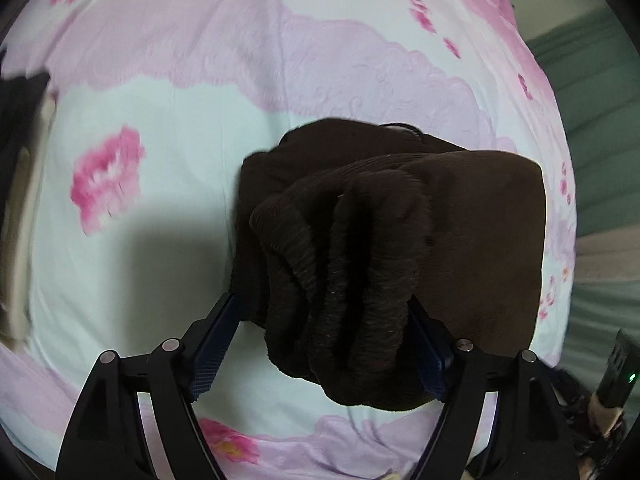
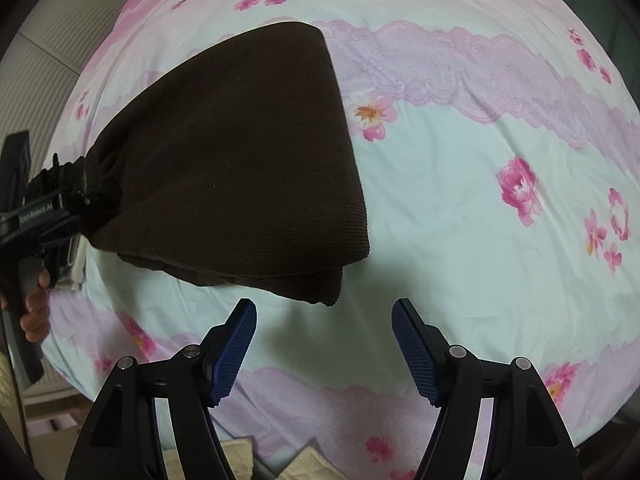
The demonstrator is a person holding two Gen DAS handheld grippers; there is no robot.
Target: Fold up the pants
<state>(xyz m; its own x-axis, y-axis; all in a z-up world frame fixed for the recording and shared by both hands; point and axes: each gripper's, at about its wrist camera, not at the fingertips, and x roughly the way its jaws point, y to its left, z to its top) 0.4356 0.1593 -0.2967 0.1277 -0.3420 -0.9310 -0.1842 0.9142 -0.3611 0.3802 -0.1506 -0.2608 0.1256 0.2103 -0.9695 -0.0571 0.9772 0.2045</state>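
Since the pants (image 2: 240,152) already lie as a thick dark bundle on the floral sheet (image 2: 480,184), a late fold seems in hand. Left tongs (image 1: 324,320) are clamped on the bunched ribbed end, at the bundle's left side. Right tongs (image 2: 324,340) stand spread and empty, just short of the near edge. Next likely calls for laying that end down flat.

You see matt, ribbed brown cloth pants (image 2: 240,152), a smooth printed cotton bedsheet (image 2: 460,208), and textured blue rubbery pads (image 2: 416,350) on matt black plastic.
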